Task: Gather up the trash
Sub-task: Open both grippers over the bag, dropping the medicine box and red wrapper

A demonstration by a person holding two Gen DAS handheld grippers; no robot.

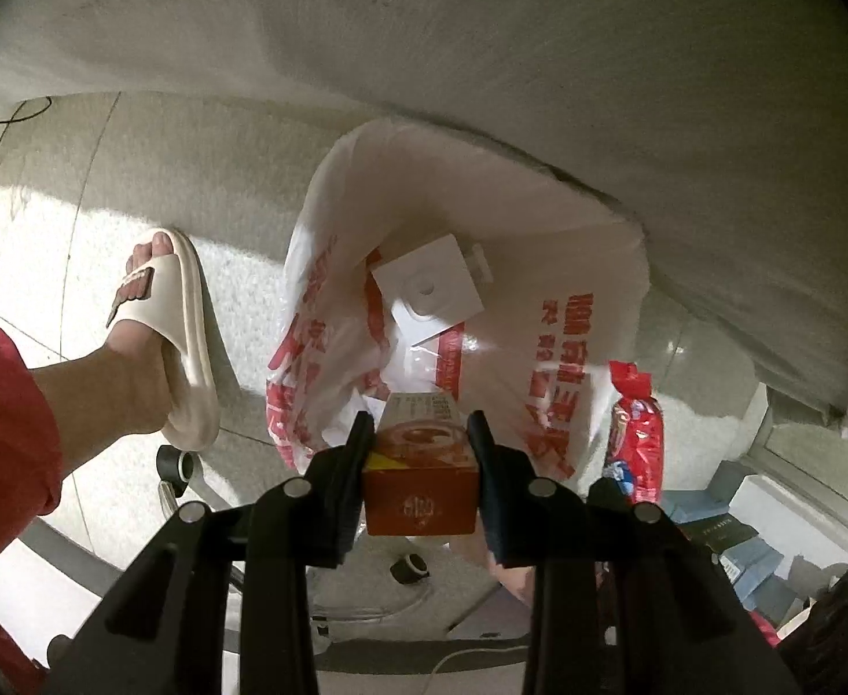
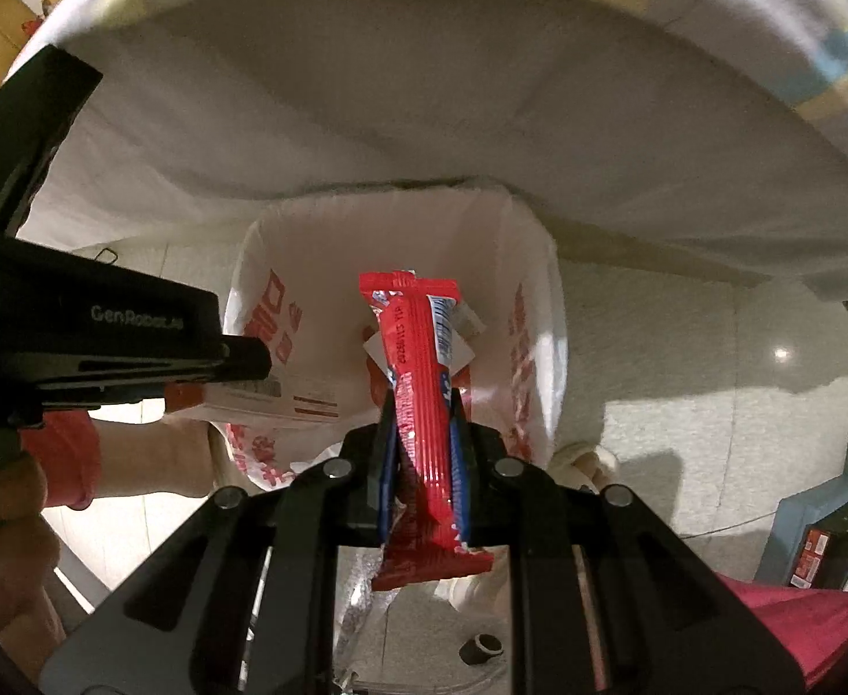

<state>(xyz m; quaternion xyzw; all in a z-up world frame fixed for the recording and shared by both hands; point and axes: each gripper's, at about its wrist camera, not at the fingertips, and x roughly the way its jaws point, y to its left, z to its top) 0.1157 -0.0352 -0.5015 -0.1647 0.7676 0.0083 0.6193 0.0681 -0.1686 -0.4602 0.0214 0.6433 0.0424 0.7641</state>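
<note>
Both tongs clamped, left tongs (image 1: 421,440) gripping orange box (image 1: 419,489), right tongs (image 2: 424,440) gripping red wrapper (image 2: 424,405)

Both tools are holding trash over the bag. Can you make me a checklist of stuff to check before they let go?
1. Left tool shut on the orange box: ok.
2. Right tool shut on the red wrapper: ok.
3. White plastic bag mouth open: ok.
4. Orange box over the bag opening: ok, the opening lies straight ahead of it in the left wrist view.
5. Red wrapper over the opening: ok in the right wrist view.
6. Room left in the bag: ok; only a white box and some scraps lie at the bottom.
</note>
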